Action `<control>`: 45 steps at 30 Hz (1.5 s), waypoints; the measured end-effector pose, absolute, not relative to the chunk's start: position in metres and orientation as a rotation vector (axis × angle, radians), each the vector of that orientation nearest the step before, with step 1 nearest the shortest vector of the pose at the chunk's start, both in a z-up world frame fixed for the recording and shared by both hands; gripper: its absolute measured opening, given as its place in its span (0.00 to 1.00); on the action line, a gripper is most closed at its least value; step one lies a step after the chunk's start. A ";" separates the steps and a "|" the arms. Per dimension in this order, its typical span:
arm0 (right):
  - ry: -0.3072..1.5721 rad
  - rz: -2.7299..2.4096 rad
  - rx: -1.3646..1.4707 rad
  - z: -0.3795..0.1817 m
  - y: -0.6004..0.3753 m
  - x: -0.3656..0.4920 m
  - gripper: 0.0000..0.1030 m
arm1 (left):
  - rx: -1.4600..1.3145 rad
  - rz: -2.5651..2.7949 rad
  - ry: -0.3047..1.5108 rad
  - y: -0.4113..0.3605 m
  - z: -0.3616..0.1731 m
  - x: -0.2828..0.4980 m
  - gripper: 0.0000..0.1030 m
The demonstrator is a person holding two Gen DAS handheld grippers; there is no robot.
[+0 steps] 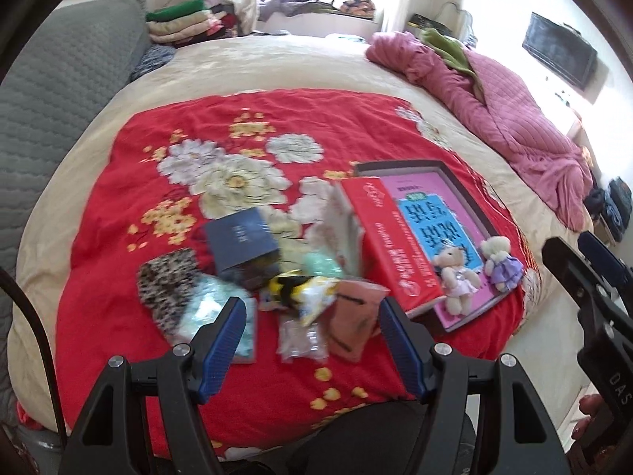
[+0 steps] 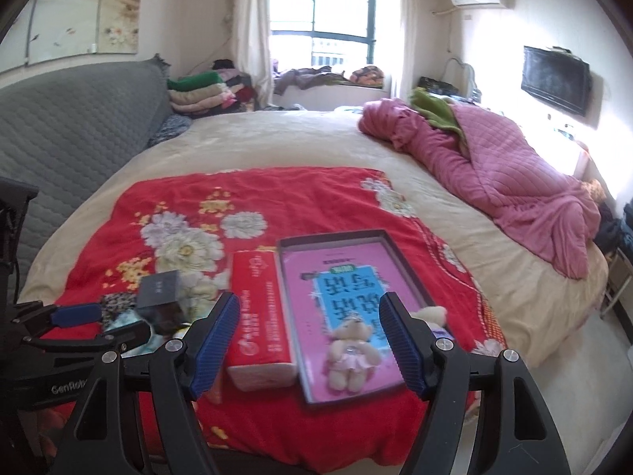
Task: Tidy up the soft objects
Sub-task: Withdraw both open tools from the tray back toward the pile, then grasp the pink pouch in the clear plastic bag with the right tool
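Two teddy bears, one pink-dressed [image 2: 351, 352] and one purple-dressed [image 1: 502, 263], lie in my tray [image 2: 285, 273] at 6 o'clock. Both tools, left tool [image 1: 310, 318] and right tool [image 2: 310, 312], gape wide, empty. Risk: soft packets [image 1: 348, 316] heaped at 9 o'clock slip or snag neighbours when pinched.

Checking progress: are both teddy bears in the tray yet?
Yes: both bears lie on the pink book inside the tray.
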State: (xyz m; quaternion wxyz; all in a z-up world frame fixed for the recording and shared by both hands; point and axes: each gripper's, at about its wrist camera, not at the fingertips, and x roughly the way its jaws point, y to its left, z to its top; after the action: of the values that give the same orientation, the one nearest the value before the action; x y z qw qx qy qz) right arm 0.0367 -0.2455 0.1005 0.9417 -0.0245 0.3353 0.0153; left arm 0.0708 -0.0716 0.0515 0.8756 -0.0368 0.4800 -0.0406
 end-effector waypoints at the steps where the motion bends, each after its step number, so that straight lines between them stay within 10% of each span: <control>1: 0.682 0.040 -0.058 0.101 -0.240 0.036 0.72 | -0.084 -0.072 1.000 -0.063 0.053 0.070 0.67; 45: 0.925 0.092 0.151 -0.001 -0.181 0.025 0.72 | -0.177 0.041 1.086 0.039 -0.006 0.027 0.67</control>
State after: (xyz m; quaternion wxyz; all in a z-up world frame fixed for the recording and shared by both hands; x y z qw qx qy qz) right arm 0.0246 -0.1814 -0.0013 0.8912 0.0728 0.4455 0.0444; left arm 0.0270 0.0395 -0.0055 0.8523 -0.0840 0.5159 0.0194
